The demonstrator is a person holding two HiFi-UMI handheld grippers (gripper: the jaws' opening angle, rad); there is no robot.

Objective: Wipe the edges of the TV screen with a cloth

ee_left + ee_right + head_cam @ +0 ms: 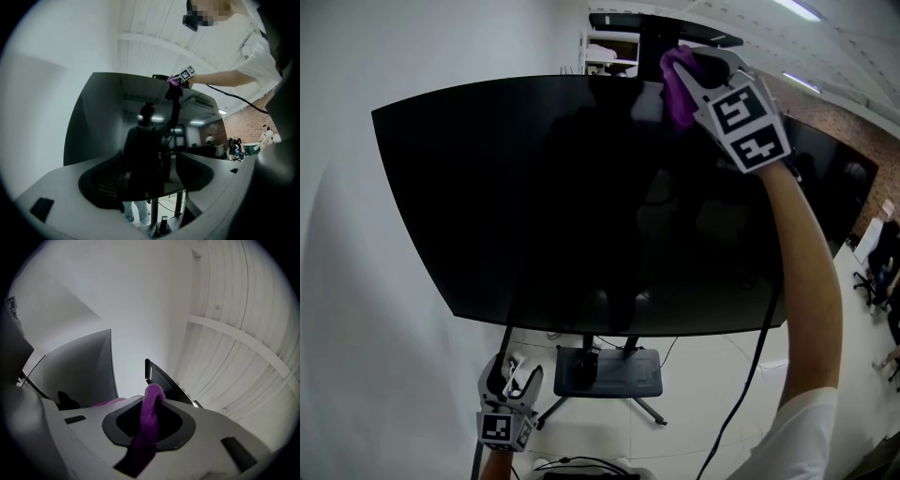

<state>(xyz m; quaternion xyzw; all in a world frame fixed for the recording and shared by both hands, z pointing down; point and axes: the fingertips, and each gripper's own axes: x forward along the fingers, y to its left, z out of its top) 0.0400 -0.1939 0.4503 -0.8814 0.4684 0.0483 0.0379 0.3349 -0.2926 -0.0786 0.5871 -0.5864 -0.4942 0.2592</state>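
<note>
A big black TV screen stands on a floor stand, and it fills the head view. My right gripper is raised to the TV's top edge, right of centre, shut on a purple cloth that lies against that edge. In the right gripper view the cloth is bunched between the jaws, with the TV's top corner behind. My left gripper hangs low under the TV's lower left corner, open and holding nothing. The left gripper view looks up at the screen and the far-off cloth.
The stand's base sits on the pale floor below the TV. A black cable hangs down from my right arm. Another dark screen stands to the right before a brick wall. A white wall runs along the left.
</note>
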